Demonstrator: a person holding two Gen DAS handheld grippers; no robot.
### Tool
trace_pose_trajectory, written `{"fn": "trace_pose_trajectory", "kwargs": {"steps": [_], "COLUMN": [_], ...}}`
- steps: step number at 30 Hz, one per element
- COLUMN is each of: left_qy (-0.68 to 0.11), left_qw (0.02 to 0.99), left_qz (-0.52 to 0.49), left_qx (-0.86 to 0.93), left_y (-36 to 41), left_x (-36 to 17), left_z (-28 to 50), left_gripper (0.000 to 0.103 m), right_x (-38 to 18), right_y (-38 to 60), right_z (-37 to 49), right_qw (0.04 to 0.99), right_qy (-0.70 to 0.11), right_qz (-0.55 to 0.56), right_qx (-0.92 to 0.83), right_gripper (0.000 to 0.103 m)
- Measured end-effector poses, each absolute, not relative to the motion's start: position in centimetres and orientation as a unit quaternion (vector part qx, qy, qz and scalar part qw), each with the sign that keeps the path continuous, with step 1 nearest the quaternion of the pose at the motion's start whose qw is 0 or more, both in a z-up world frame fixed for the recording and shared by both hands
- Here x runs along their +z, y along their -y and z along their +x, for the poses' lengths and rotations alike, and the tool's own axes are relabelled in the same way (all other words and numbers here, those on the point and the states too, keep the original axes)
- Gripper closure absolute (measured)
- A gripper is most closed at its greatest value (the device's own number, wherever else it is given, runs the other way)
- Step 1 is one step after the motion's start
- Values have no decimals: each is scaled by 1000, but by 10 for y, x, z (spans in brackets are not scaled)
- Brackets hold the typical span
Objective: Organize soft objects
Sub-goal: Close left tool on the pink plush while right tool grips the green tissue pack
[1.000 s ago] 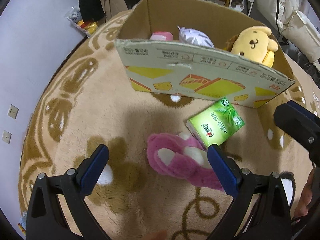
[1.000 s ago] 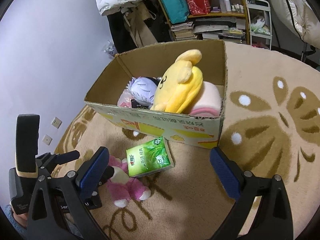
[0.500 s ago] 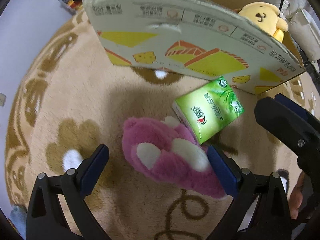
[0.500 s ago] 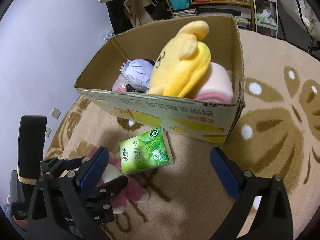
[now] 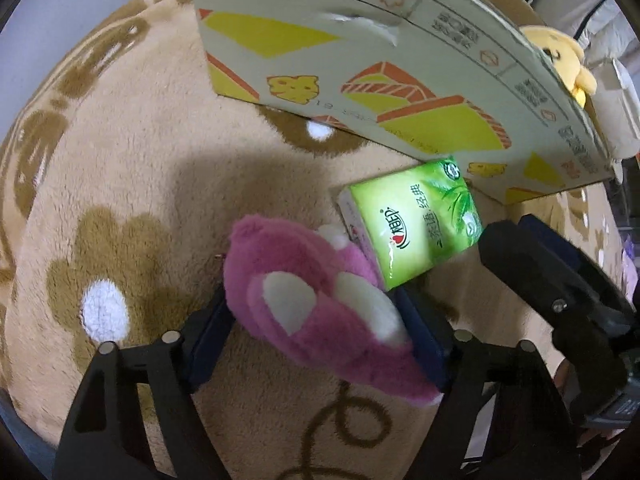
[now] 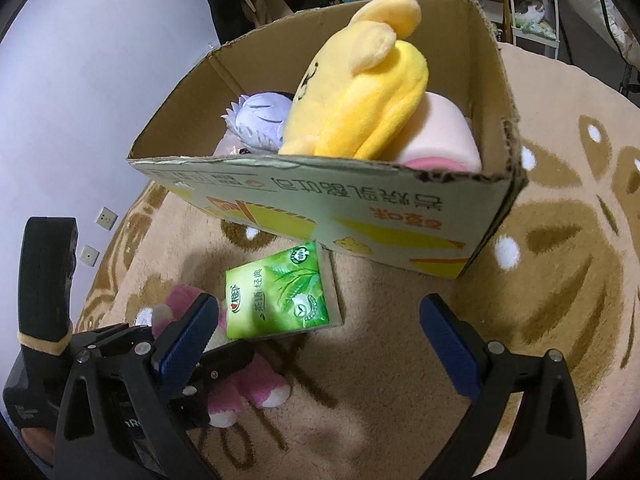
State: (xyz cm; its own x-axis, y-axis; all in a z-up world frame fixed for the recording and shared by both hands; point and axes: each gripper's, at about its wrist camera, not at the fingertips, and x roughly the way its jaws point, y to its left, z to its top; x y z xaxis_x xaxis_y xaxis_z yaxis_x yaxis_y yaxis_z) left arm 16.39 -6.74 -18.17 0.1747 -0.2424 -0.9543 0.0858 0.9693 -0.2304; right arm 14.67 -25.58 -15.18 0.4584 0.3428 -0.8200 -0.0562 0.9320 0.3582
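Pink plush toy (image 5: 320, 312): shaggy matt pile. Tissue pack (image 5: 416, 232): glossy plastic film. Cardboard box (image 6: 320, 208): matt printed board, torn rim. Rug (image 5: 140, 168): short fleecy pile. Gripper pads (image 6: 444, 334): seemingly matt rubber on black plastic.

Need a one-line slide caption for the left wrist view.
Left tool closing around pink plush toy on the rug, beside a green tissue pack and cardboard box.
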Motion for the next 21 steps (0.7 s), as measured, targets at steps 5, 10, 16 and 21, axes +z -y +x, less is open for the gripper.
{"fn": "trace_pose_trajectory", "kwargs": {"steps": [5,10,16,21], "left_qy": [-629,-619,-613,-592], "left_qw": [767,777,782,802], "left_qz": [-59,-36,7,29], "left_qx": [-109,-109,-108,-72], "left_y": [68,67,75,63], "left_x": [-176,-167,-159,-144], "left_z": [160,161,160,163], "left_gripper": [39,46,48,48], "right_x": [-154,-157,-162,-163], "right_y": [251,248,247,237], "right_z": [150,154,161,166], "right_qw": [839,836,822,817], "right_qy": [-510,-512,-522,-527], "right_qz": [138,142,167,167], "right_qx": [131,141,154,165], "right_gripper": [0,0,0,1]}}
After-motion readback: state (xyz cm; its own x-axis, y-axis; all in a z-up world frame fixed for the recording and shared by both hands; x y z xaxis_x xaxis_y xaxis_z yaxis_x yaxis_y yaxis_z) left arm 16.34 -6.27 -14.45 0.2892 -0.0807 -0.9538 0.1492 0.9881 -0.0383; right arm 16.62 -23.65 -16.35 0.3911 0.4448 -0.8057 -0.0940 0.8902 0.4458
